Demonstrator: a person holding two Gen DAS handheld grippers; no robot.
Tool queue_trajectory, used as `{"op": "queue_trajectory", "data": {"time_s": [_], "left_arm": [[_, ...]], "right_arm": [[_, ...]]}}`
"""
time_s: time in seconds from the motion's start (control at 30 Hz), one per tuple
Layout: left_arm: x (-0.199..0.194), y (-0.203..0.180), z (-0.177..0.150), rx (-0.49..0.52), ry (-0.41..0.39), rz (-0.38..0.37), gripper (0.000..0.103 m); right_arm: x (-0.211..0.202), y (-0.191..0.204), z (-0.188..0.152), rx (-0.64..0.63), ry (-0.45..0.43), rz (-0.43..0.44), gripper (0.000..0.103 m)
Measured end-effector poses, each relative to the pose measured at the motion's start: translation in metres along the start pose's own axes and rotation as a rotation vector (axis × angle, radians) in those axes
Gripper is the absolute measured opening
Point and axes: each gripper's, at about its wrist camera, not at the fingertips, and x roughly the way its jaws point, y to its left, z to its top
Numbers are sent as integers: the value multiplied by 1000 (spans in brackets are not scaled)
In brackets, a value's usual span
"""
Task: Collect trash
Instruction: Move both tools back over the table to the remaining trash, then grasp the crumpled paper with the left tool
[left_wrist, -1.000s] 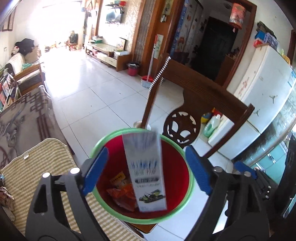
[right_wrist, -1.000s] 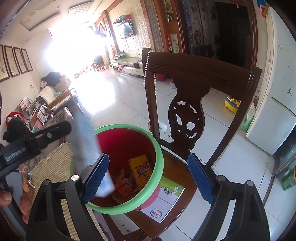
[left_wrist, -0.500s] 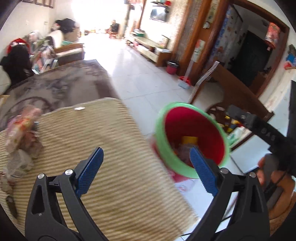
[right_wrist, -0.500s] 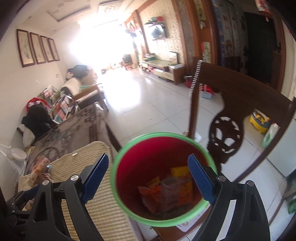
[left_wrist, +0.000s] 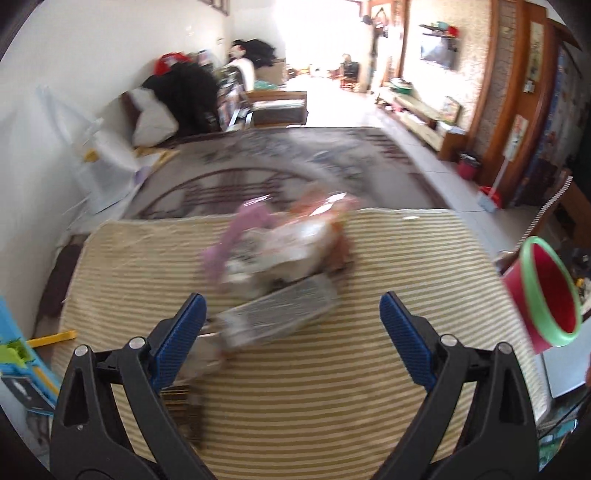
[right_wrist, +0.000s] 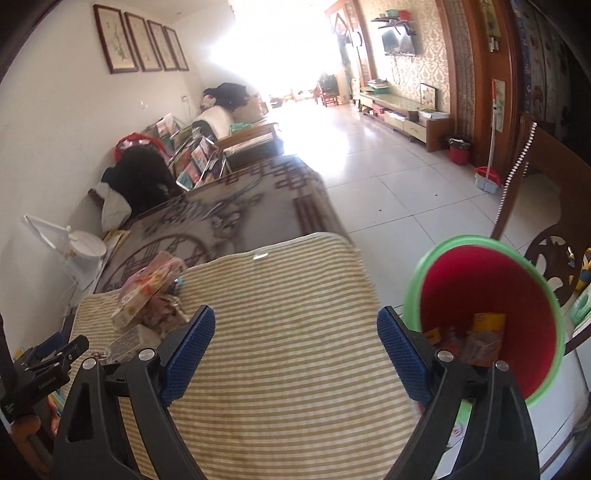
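Wrappers (left_wrist: 280, 258) litter striped mat (left_wrist: 369, 387); red bin (right_wrist: 487, 310) sits beside it.

Blurred trash pile (left_wrist: 280, 254) on striped mat (left_wrist: 332, 398)

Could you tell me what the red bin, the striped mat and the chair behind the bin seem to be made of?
The red bin looks like moulded plastic: smooth, slightly glossy walls and a rolled green rim. The striped mat appears to be woven or quilted fabric, matte, with a stitched edge and a small sewn tag. The chair looks like dark varnished wood, judging by its carved, pierced back panel and sheen.
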Motion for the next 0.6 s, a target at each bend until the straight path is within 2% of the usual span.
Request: {"op": "queue_trajectory", "data": {"time_s": [0.1,0.2,0.37,0.47,0.5,0.57,0.6], "left_arm": [[12,48,-12,-44,43,25,93],[29,83,-24,-64,106,6,93],[58,99,-37,-16,185,-59,92],[72,106,-41,-23,218,-114,91],[79,109,-43,-25,228,-128,88],[95,112,-47,-49,275,-155,75],[101,114,-50,-72,302,-177,61]], "right_arm": [[12,38,-8,6,27,6,86],[20,71,-18,2,46,15,86],[30,121,-38,25,84,28,86],[30,140,-44,17,92,18,86],[29,146,-45,15,92,15,86],[28,154,-47,11,89,9,86],[27,158,-47,6,86,6,86]]}}
